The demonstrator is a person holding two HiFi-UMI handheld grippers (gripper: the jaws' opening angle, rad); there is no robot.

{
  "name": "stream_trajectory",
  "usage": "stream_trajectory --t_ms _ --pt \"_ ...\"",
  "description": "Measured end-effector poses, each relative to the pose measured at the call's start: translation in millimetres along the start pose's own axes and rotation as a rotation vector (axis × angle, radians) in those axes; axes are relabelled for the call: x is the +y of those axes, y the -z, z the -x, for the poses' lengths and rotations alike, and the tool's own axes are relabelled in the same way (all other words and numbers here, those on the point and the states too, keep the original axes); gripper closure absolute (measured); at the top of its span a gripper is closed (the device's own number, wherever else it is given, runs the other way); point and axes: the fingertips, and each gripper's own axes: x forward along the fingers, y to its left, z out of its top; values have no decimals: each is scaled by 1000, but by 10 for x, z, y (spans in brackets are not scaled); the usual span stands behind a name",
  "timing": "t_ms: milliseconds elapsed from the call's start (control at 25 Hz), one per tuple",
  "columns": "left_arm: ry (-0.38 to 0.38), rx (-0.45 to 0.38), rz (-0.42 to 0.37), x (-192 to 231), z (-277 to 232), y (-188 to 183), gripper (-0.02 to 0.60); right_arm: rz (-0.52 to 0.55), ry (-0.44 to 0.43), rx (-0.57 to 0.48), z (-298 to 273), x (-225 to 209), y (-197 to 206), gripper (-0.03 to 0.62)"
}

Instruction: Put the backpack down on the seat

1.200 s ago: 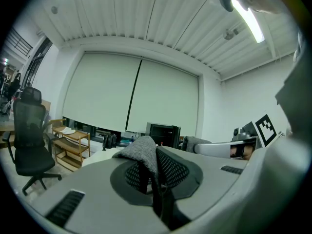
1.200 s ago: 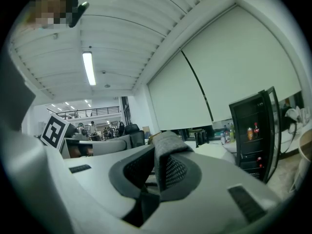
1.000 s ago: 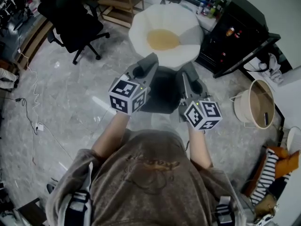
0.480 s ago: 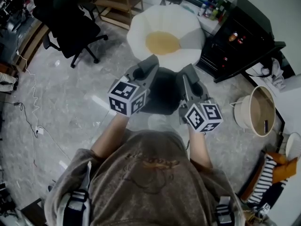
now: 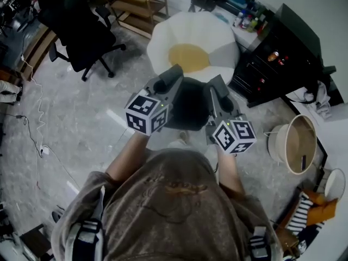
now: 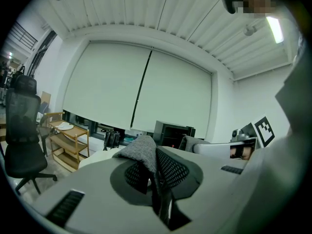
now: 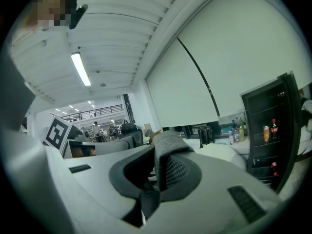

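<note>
Head view: person stands facing the seat (image 5: 191, 42), a white petal-shaped chair with a yellow cushion (image 5: 188, 57) at its centre, at 12 o'clock from the hands.

Left gripper (image 5: 175, 75): clenched. Its own view shows both jaws pressed on a grey strap (image 6: 140, 151), which rises in a fold above the jaw tips. Mesh padding shows on the strap's right face.

Right gripper (image 5: 215, 84): clenched likewise. Its own view shows the jaws closed on the other strap (image 7: 166, 147), same grey weave, mesh on the inner side.

Backpack (image 5: 187, 106): dark, hanging between the two grippers, held by the two straps. In the head view it sits at the seat's 6 o'clock edge, its top just beside the near petals. It is not on the cushion. Whether it touches the seat rim cannot be told.

Both grippers point toward 12 o'clock, marker cubes nearest the person, tips level with each other and close together.

Surroundings, head view: black office chair (image 5: 81, 31) at 10 o'clock, well apart from the seat. Wooden shelf (image 5: 137, 4) at 11 o'clock. Black cabinet (image 5: 277, 53) at 2 o'clock, just beside the seat. Round bin (image 5: 296, 143) at 3 o'clock. Cable (image 5: 33, 118) lies across the grey floor (image 5: 87, 118) at 9 o'clock.
</note>
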Motion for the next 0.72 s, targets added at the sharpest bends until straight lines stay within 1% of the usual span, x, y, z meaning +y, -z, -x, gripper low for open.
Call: stream_trajectory --t_ms 440,720 --pt "-47 -20 26 355 -690 -213 552 2 -59 29 -605 -537 -275 568" --pt "-50 -20 24 515 -1052 -339 551 -5 -68 35 -916 -792 -389 568"
